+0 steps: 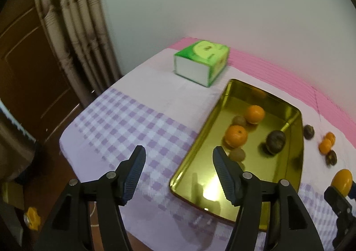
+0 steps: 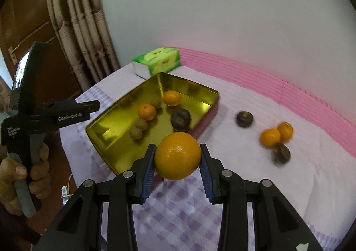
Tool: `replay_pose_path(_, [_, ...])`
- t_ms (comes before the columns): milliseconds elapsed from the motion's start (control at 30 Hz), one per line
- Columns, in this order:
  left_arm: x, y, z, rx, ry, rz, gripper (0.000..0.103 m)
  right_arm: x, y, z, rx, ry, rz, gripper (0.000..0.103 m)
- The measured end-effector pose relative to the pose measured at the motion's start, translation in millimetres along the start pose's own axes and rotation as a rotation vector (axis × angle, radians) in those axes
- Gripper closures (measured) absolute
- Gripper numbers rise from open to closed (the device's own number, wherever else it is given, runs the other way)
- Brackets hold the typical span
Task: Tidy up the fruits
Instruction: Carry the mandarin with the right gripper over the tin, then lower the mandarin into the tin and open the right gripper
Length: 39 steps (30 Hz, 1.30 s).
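A gold metal tray [image 1: 296,162] [image 2: 100,130] lies on the checked cloth and holds two mandarins [image 1: 235,136] [image 2: 146,112], a dark fruit [image 1: 276,141] [image 2: 180,119] and small brown fruits [image 2: 139,128]. My right gripper [image 2: 178,155] is shut on a large orange [image 2: 178,155], held above the tray's near right corner; the orange also shows in the left wrist view [image 1: 341,180]. My left gripper [image 1: 178,162] is open and empty, over the cloth at the tray's left edge. Two mandarins [image 2: 276,134] and two dark fruits [image 2: 244,119] lie on the cloth right of the tray.
A green tissue box [image 1: 201,61] [image 2: 156,59] stands behind the tray near the wall. A pink strip [image 2: 289,86] runs along the back of the table. Curtain [image 1: 73,28] and a brown door [image 1: 26,72] are left of the table edge.
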State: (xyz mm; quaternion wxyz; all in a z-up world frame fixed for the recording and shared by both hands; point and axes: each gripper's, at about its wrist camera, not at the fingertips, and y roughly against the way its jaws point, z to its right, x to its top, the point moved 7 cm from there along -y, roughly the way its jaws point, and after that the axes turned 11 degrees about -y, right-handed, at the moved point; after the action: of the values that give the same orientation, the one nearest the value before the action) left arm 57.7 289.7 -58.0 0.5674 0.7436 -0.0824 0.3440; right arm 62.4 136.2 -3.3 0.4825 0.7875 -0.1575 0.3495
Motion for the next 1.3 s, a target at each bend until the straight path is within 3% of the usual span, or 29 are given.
replay_pose_path(167, [0,4,-13,0.048,0.037,0.014,0.04,8,-18,-20,0.029,0.027,-0.021,0.068])
replay_pose_path(433, [4,12,-12,0.085,0.008,0.048,0.037,14,-57,-43,0.044,0.062,-0.086,0.068])
replay_pose_path(867, [2,11,-9,0.085,-0.005,0.042,0.036,14,-101,-46,0.012,0.073,-0.158,0.068])
replay_pose_path(1300, [1,10,-4,0.077,-0.023,0.04,0.036,13,-117,-44,-0.003,0.059,-0.179,0.068])
